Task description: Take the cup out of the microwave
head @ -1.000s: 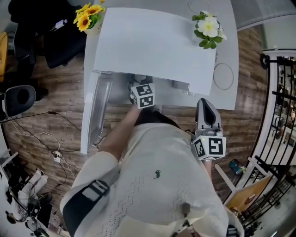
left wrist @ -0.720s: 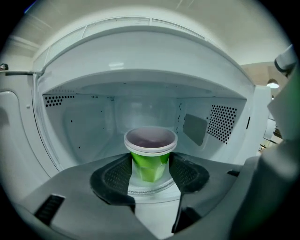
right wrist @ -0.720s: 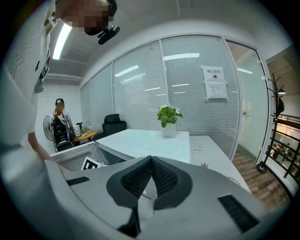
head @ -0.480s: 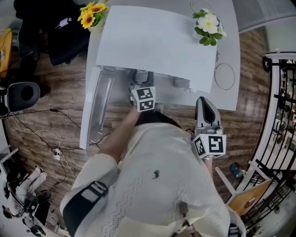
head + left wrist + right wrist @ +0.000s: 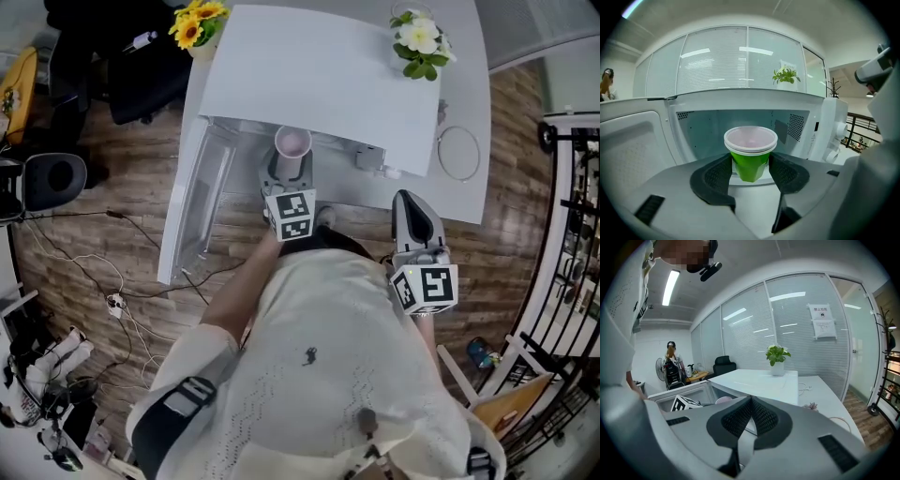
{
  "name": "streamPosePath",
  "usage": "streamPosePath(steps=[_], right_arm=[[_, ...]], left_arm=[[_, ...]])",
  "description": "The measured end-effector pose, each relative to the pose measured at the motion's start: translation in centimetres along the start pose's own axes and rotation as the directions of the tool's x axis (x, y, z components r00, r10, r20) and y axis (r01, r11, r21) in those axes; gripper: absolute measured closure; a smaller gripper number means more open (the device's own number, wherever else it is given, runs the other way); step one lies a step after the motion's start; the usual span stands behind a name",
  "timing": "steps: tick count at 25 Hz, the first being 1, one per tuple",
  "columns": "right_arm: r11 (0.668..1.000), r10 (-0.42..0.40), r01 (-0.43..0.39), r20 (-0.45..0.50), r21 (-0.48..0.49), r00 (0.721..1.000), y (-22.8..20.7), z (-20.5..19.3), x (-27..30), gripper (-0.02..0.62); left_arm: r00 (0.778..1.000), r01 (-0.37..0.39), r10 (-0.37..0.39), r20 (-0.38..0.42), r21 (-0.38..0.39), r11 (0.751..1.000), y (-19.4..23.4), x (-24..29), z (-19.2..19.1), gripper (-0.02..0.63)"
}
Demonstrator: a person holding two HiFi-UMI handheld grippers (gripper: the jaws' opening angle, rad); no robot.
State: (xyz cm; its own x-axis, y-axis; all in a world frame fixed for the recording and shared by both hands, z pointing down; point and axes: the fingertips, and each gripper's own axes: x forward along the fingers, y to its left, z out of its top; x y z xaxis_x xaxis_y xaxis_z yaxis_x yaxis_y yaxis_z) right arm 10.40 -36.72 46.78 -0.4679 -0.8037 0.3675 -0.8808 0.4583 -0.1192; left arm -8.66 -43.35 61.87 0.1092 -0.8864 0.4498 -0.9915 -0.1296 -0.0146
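A green cup point(image 5: 750, 159) with a translucent lid stands upright between the black pads of my left gripper point(image 5: 750, 169), which is shut on its sides. Behind it gapes the white microwave's point(image 5: 820, 126) cavity. In the head view the cup point(image 5: 292, 144) shows just outside the microwave point(image 5: 319, 84), in front of its opening, with the left gripper point(image 5: 286, 173) under it and the door point(image 5: 192, 216) swung open to the left. My right gripper point(image 5: 415, 217) hangs shut and holds nothing, to the right of the microwave near the table's edge; its pads point(image 5: 761, 416) meet at the tips.
Sunflowers point(image 5: 199, 21) stand at the microwave's far left corner and a white flowering plant point(image 5: 419, 36) at its far right. A cable loop point(image 5: 459, 155) lies on the white table point(image 5: 469, 94). A black railing point(image 5: 572, 187) runs along the right; a chair point(image 5: 56, 178) stands at left.
The left gripper has drawn back from the microwave and risen a little, bringing the cup out from under the microwave's top into view. The right gripper has stayed nearly in place.
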Motion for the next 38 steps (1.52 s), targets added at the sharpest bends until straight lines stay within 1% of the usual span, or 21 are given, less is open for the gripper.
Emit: streamPosePath(steps=[3, 7, 15, 23, 27, 32, 38], right_arm=[[1.000, 0.023, -0.023, 0.003, -0.005, 1.000, 0.3, -0.3, -0.5, 0.586], [0.997, 0.073, -0.073, 0.000, -0.031, 0.997, 1.1, -0.9, -1.0, 0.586], [0.989, 0.139, -0.139, -0.015, -0.050, 0.990, 2.0, -2.3, -2.5, 0.586], [0.978, 0.196, -0.197, -0.020, -0.064, 0.980, 2.7, -3.4, -3.8, 0.586], [0.971, 0.226, -0.227, -0.023, -0.074, 0.974, 3.4, -3.9, -4.3, 0.586], [0.963, 0.261, -0.262, -0.018, -0.072, 0.965, 4.3, -4.0, -4.6, 0.586], [0.957, 0.281, -0.281, -0.010, -0.069, 0.960, 4.9, -3.8, -4.9, 0.586]], left_arm=[[1.000, -0.011, 0.010, 0.008, 0.005, 1.000, -0.3, -1.8, -0.2, 0.337], [0.999, -0.027, 0.026, 0.020, 0.024, 0.999, -0.5, -4.1, -0.6, 0.337], [0.998, -0.059, 0.059, 0.026, -0.020, 0.998, -1.4, -8.4, -1.5, 0.337], [0.998, -0.016, 0.019, 0.061, -0.043, 0.999, -3.6, -12.8, -0.8, 0.337], [0.997, -0.015, 0.017, 0.071, -0.041, 0.999, -4.3, -14.9, -0.6, 0.337], [0.999, -0.015, 0.016, 0.049, -0.030, 0.999, -4.7, -16.8, -0.6, 0.338], [0.997, -0.023, 0.026, 0.070, -0.047, 0.999, -4.5, -18.5, 0.7, 0.337]])
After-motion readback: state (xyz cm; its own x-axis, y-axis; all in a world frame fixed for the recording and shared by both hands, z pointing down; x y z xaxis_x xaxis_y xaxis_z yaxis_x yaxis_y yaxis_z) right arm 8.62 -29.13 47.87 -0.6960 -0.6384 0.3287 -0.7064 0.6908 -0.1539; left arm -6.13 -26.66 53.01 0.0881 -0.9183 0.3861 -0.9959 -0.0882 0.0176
